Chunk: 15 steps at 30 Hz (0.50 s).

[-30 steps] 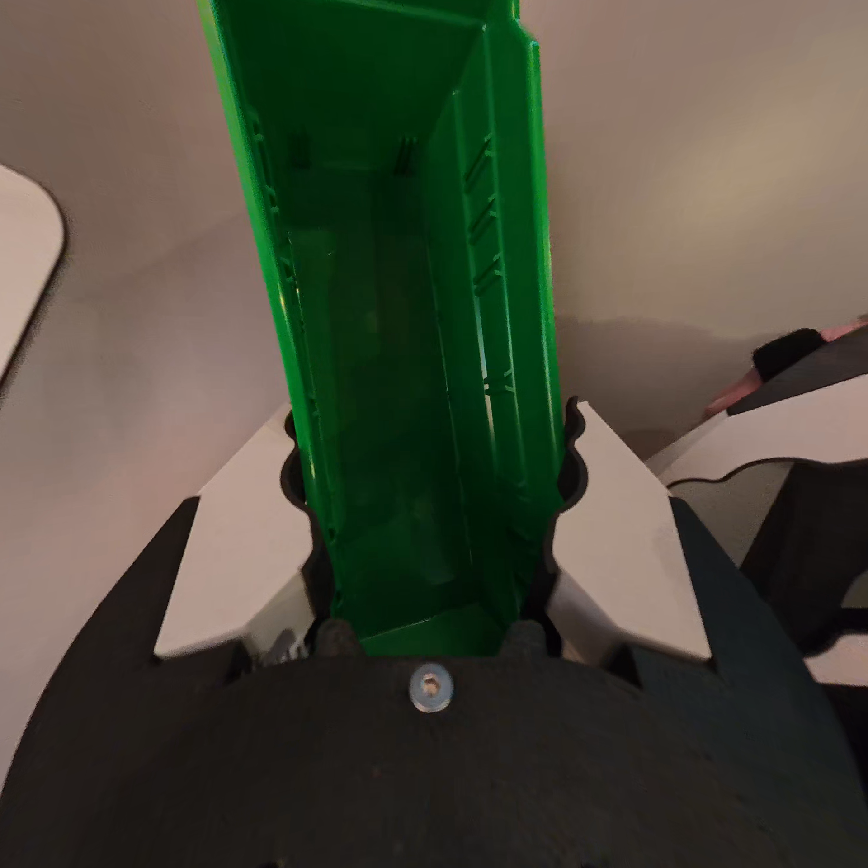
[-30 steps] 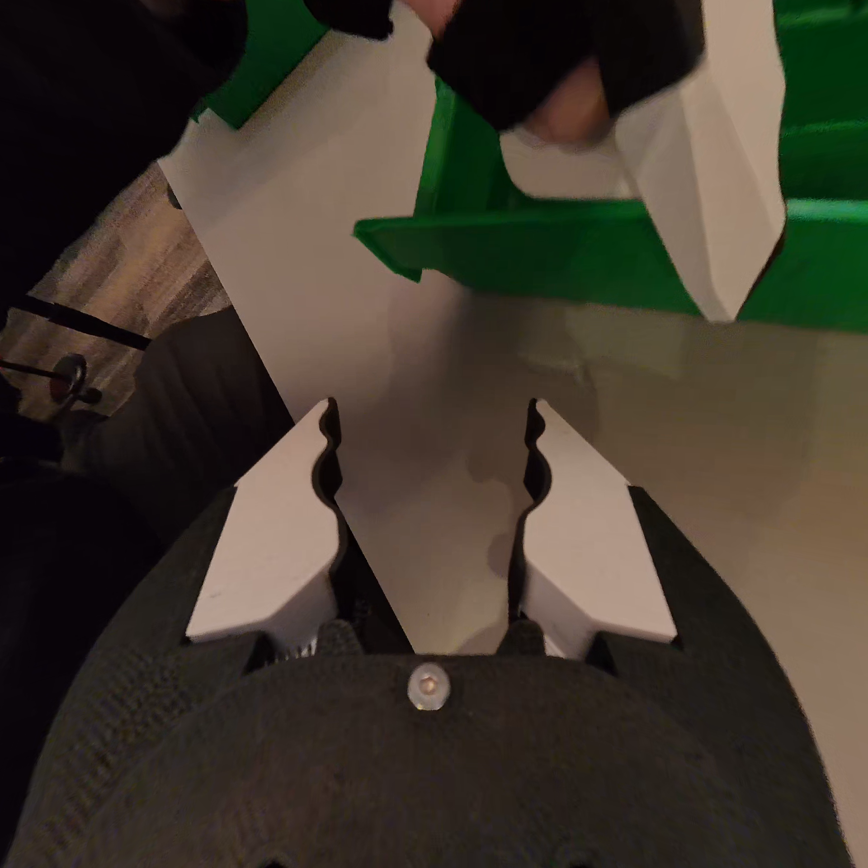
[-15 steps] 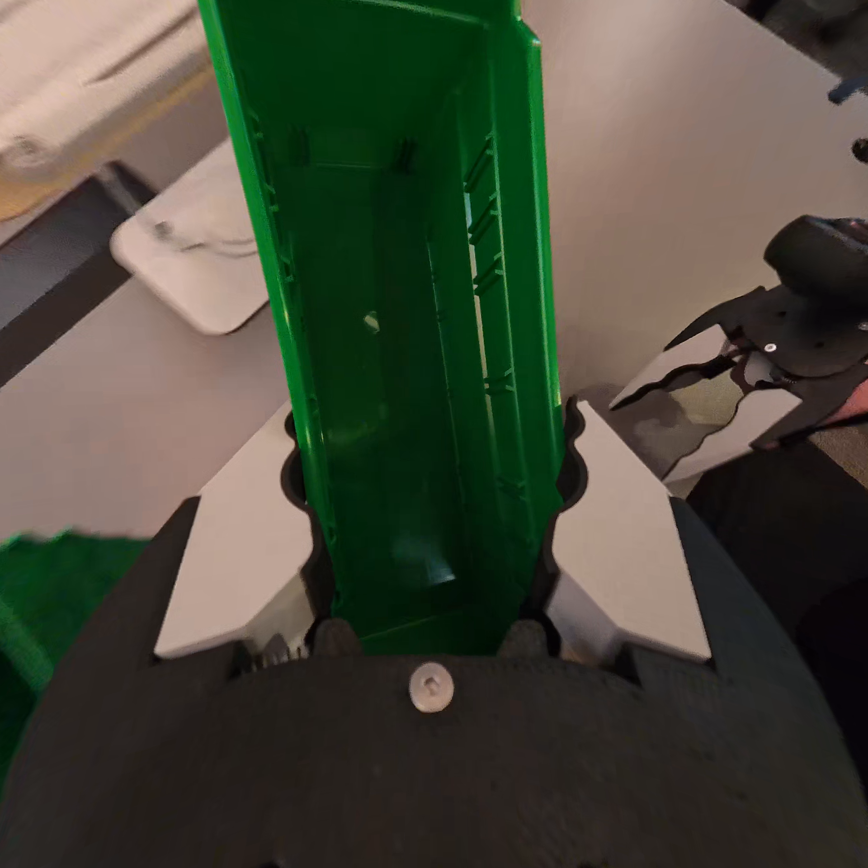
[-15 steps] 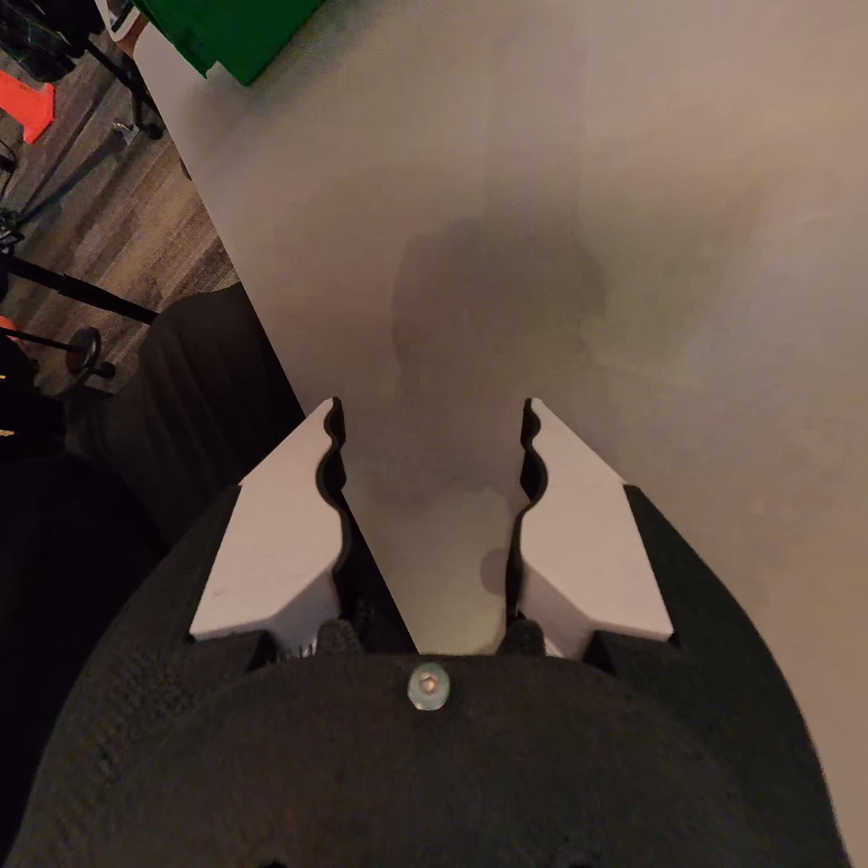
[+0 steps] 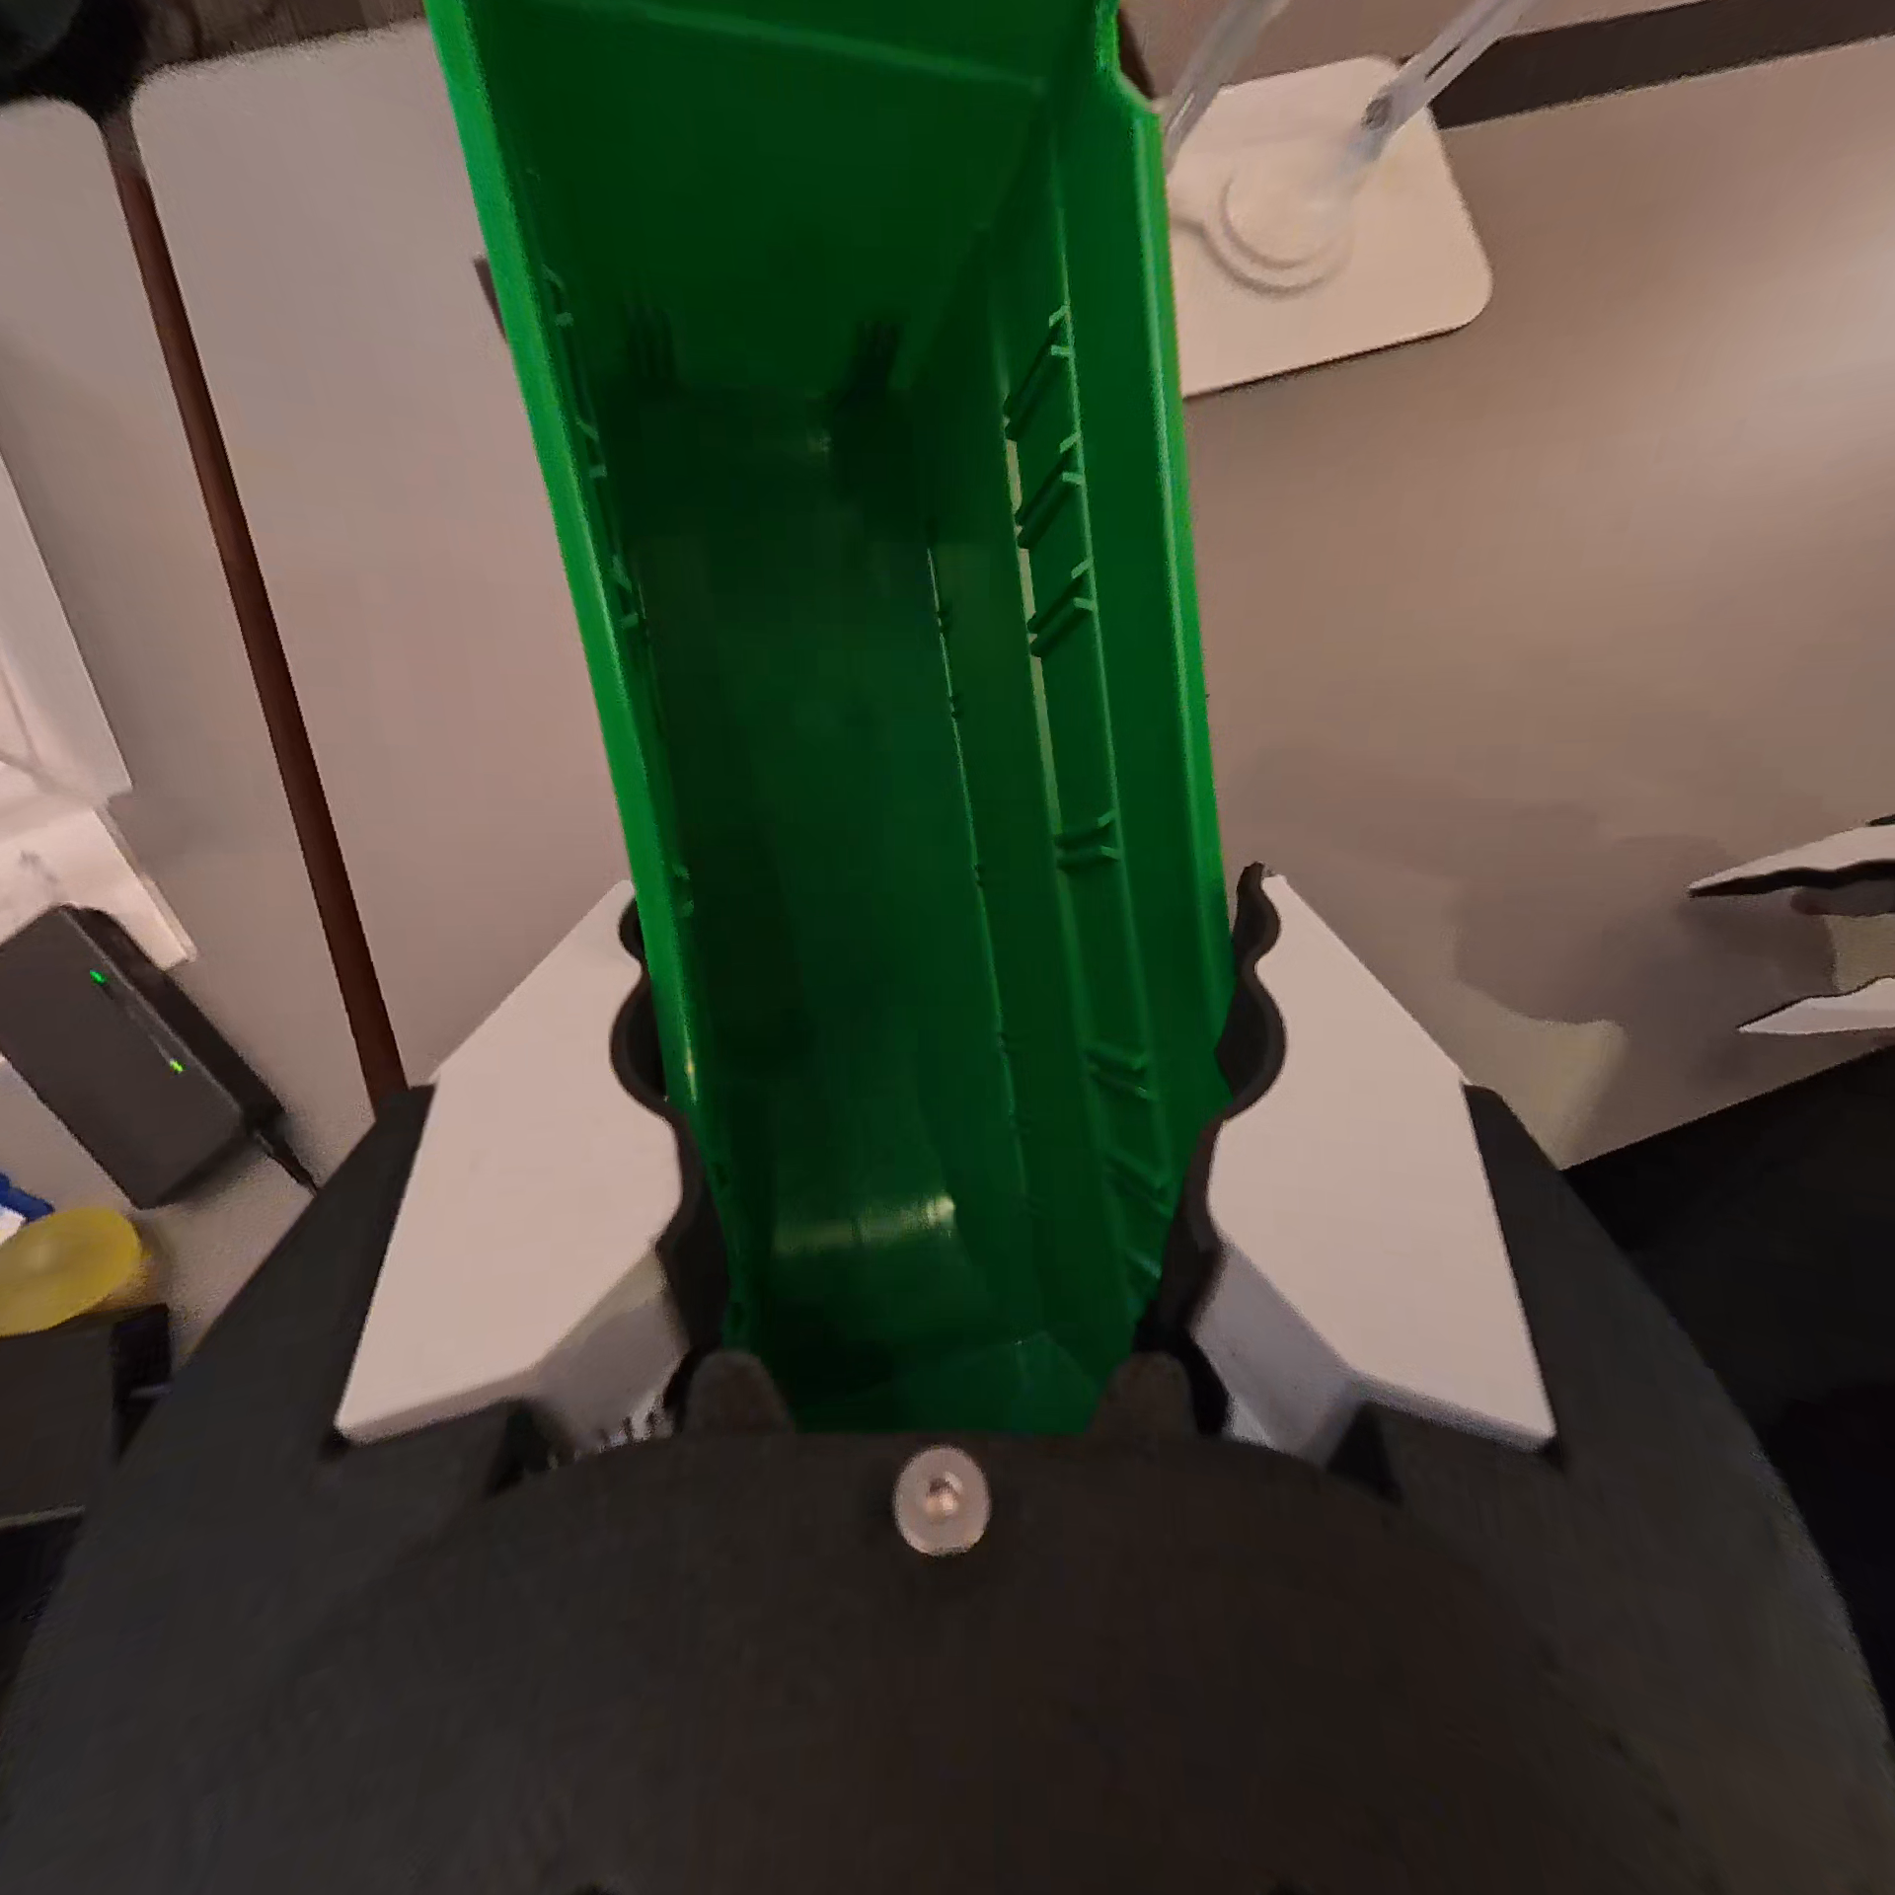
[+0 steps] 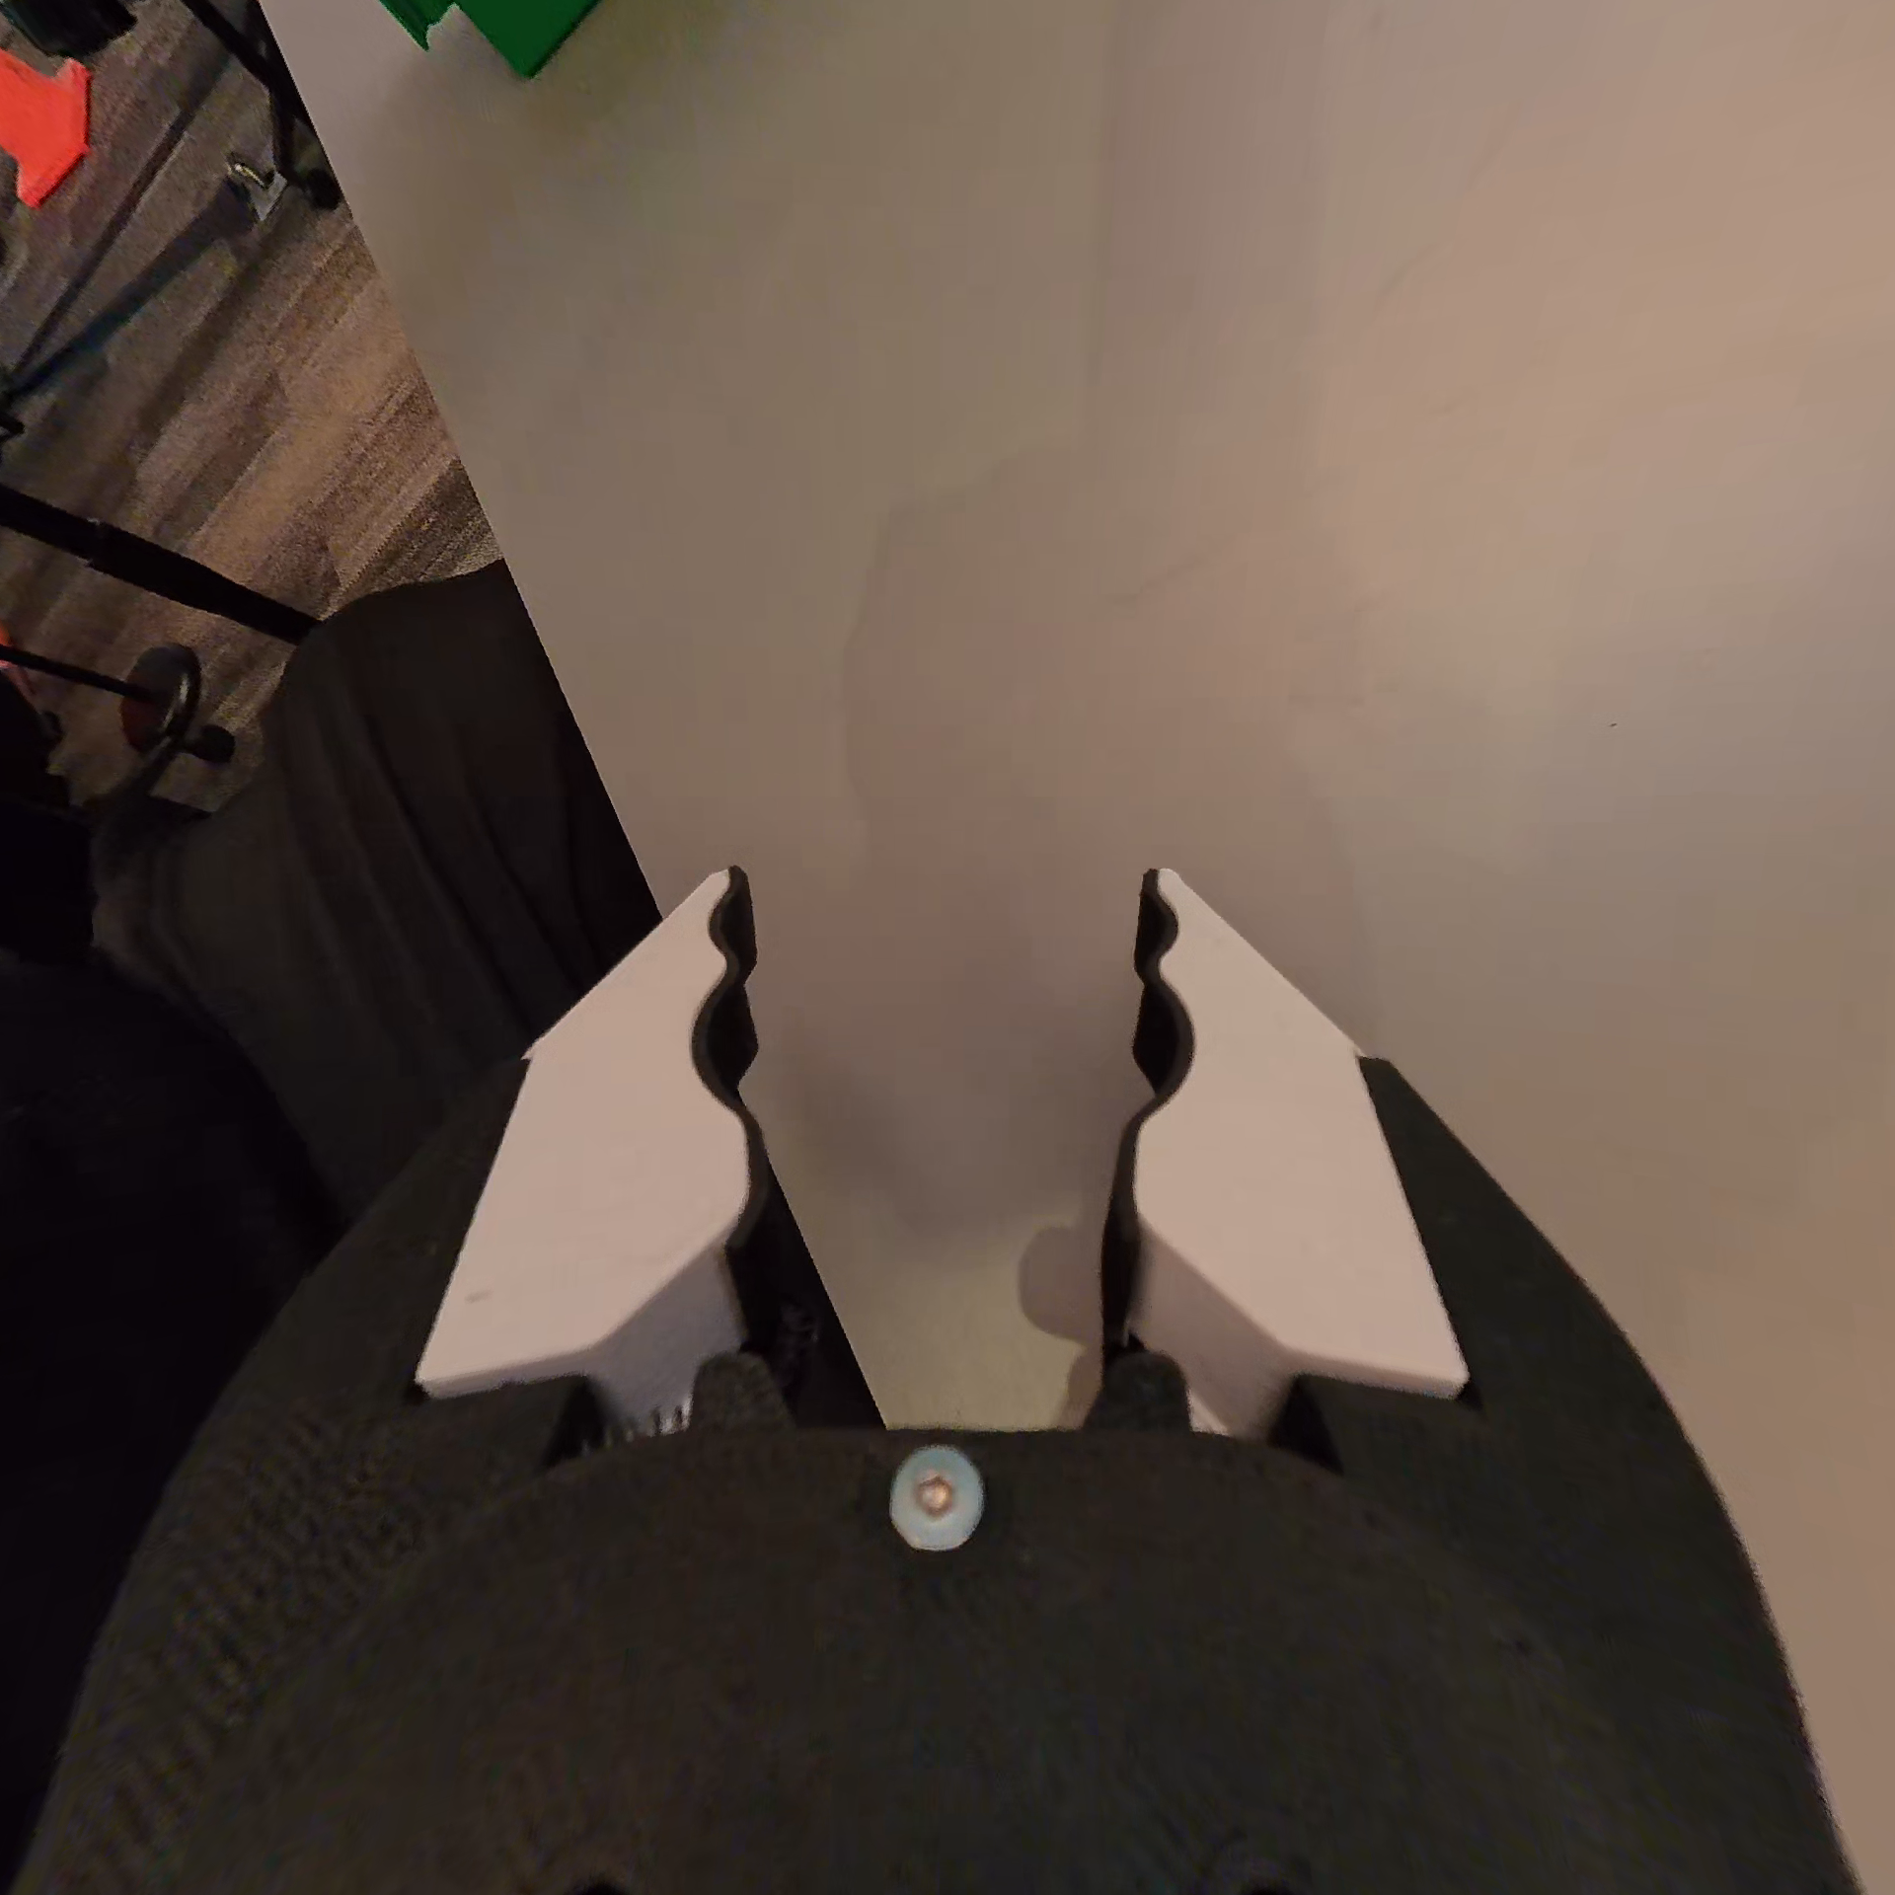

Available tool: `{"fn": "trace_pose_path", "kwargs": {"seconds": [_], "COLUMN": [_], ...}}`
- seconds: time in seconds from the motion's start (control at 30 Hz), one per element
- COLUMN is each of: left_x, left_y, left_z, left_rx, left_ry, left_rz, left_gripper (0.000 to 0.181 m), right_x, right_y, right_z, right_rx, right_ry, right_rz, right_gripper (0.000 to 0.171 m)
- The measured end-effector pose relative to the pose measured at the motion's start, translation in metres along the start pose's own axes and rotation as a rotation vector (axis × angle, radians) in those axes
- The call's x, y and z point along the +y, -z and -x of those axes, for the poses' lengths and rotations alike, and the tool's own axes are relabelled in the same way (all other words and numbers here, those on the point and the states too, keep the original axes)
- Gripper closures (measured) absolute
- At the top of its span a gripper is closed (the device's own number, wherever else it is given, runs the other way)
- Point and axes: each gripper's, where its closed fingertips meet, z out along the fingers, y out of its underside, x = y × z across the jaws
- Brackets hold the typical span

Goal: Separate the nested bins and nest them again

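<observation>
Above the table edge [image 6: 574,656], right gripper [image 6: 943,902] parted and empty, left gripper [image 5: 938,902] clamping green bin [image 5: 872,615]

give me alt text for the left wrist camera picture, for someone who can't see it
The left gripper is shut on a long green bin, which stretches away from the camera with its empty inside showing. Below lies a pale table with a white stand base at the far right; the other gripper's fingertips show at the right edge.

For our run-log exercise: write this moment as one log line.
left gripper: shut on green bin, lifted | right gripper: open, empty, over white table | second green bin: at table corner
</observation>
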Motion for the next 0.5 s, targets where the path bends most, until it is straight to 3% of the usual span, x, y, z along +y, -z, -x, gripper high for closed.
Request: {"fn": "trace_pose_path", "kwargs": {"seconds": [0.27,0.5], "left_x": [0.024,0.033], "left_y": [-0.055,-0.075], "left_z": [0.001,0.011], "left_rx": [0.053,0.102], "left_ry": [0.057,0.091], "left_rz": [0.07,0.048], "left_gripper": [0.067,0.057], "right_x": [0.004,0.009], "right_y": [0.001,-0.003], "right_z": [-0.002,0.0], "right_rx": [-0.002,-0.015], "right_ry": [-0.009,-0.007], "right_rz": [0.009,0.032], "right_gripper": [0.097,0.097]}}
